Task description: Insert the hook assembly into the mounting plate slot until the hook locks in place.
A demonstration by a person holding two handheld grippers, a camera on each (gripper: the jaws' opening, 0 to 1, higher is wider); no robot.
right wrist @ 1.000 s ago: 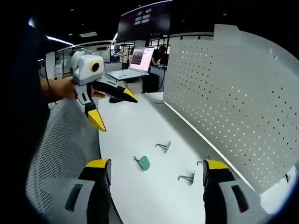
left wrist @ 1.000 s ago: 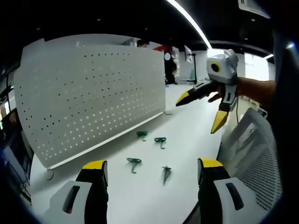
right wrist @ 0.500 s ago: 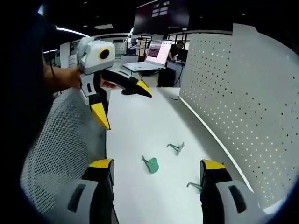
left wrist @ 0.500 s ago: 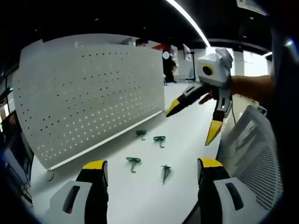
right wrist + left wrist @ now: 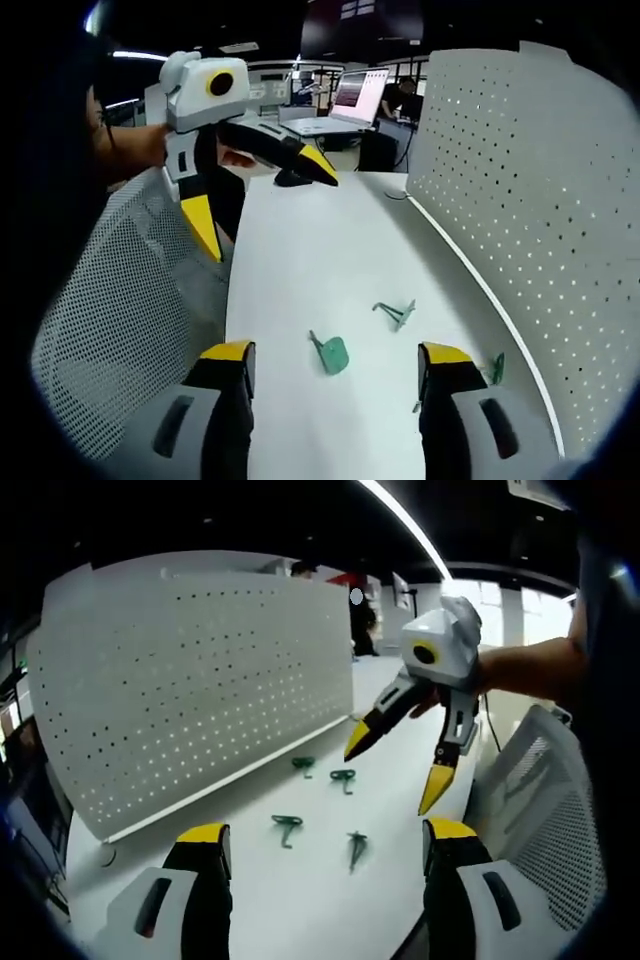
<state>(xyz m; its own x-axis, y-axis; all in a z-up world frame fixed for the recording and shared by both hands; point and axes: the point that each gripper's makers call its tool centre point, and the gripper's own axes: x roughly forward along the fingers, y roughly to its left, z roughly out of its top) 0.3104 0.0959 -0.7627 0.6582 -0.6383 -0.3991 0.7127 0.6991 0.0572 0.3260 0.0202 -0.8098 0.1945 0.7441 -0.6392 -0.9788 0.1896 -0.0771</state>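
Note:
A white perforated mounting plate (image 5: 200, 680) stands upright along the table's far edge; in the right gripper view the plate (image 5: 520, 180) is on the right. Several green hooks lie on the white table (image 5: 300, 900), among them one (image 5: 286, 827) near my left jaw and one (image 5: 356, 848) beside it. My left gripper (image 5: 328, 838) is open and empty above the table. My right gripper (image 5: 397, 765) hangs open over the hooks, holding nothing. In its own view, my right gripper (image 5: 337, 352) frames a flat green hook (image 5: 330, 358), with another hook (image 5: 396, 312) further on.
A grey mesh chair back (image 5: 545, 800) stands at the table's near side, also seen as the chair (image 5: 120, 320) in the right gripper view. An open laptop (image 5: 350, 105) sits at the table's far end. A person's hand holds the left gripper (image 5: 266, 208).
The right gripper has come down and towards the hooks, still open. The right gripper view has dropped closer to the table. The left gripper has stayed put.

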